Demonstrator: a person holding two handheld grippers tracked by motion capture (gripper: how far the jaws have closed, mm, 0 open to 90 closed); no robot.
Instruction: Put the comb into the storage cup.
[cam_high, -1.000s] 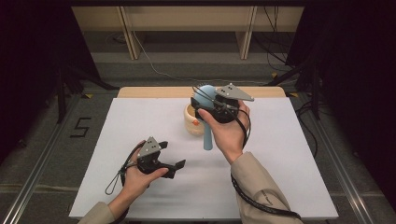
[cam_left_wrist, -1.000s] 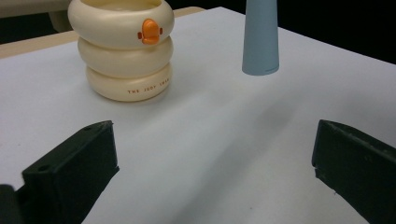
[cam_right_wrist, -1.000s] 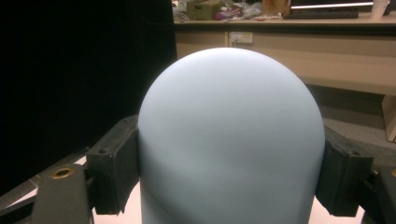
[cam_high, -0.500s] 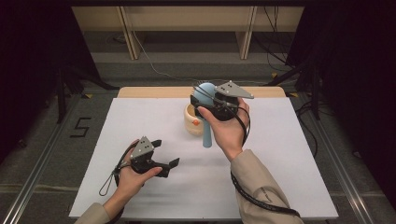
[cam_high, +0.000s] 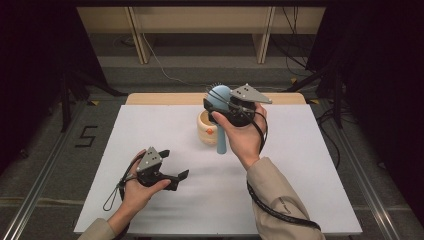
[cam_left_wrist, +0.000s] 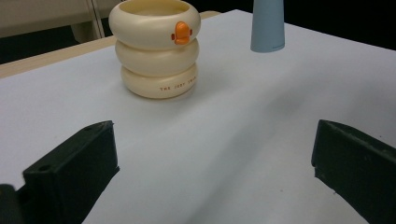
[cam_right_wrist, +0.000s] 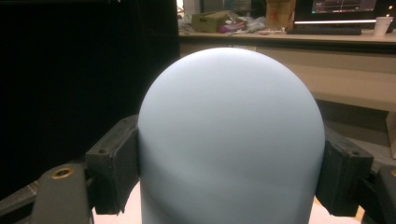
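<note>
Hairbrush (cam_high: 220, 100), pale blue, is pinched by the right tongs (cam_right_wrist: 231, 154) and raised beside the cream cup (cam_high: 207, 127), not yet inside, while the left tongs (cam_left_wrist: 210, 172) rest spread on the bench (cam_high: 300, 165).

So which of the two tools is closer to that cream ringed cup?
The right. The right tool hangs just above and behind the cup, clamped on the blue brush whose handle hangs beside it. The left tool lies open on the table, well in front of it.
</note>
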